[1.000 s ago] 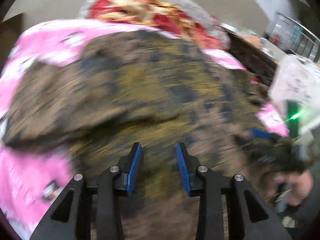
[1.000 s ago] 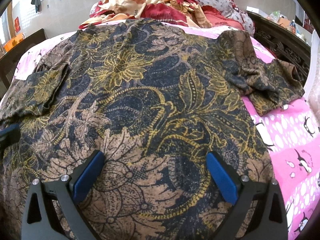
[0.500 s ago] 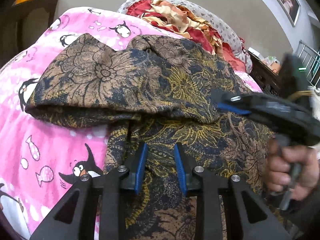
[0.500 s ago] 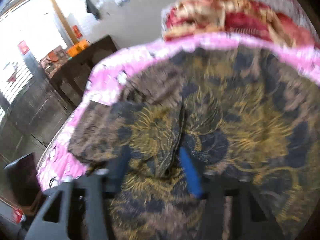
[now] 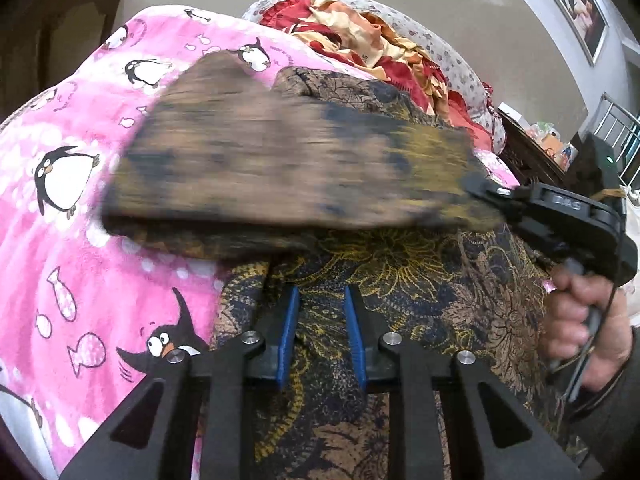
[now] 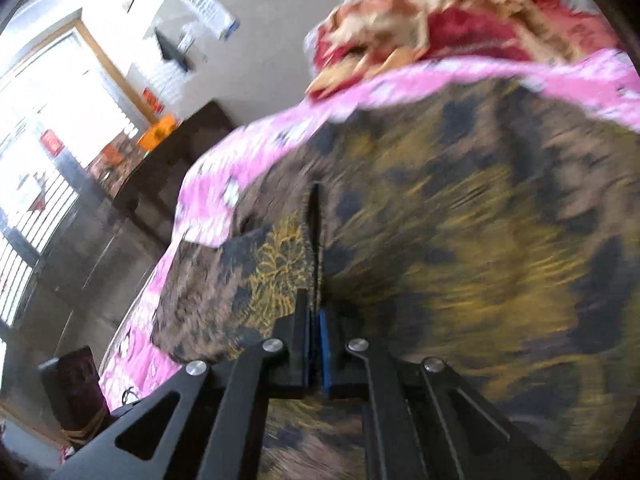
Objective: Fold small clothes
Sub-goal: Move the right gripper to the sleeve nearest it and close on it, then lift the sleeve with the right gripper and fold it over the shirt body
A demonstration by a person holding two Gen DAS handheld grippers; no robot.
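Note:
A brown, navy and gold batik shirt [image 5: 420, 280] lies spread on a pink penguin blanket [image 5: 60, 208]. My left gripper [image 5: 320, 300] hovers just over the shirt's left side, jaws narrowly open with cloth showing between them. My right gripper [image 6: 315, 312] is shut on the edge of the shirt's left sleeve [image 6: 256, 276]. In the left wrist view the right gripper [image 5: 476, 188] holds the blurred sleeve [image 5: 280, 168] lifted above the shirt body. The shirt also fills the right wrist view [image 6: 460, 248].
A red and orange quilt [image 5: 380, 52] is piled at the head of the bed. Dark wooden furniture [image 6: 176, 168] stands left of the bed. A dark side table [image 5: 532, 152] with small items stands to the right.
My right gripper has shut on the left sleeve and lifted it, carrying it toward the shirt's middle. My left gripper has stayed about where it was.

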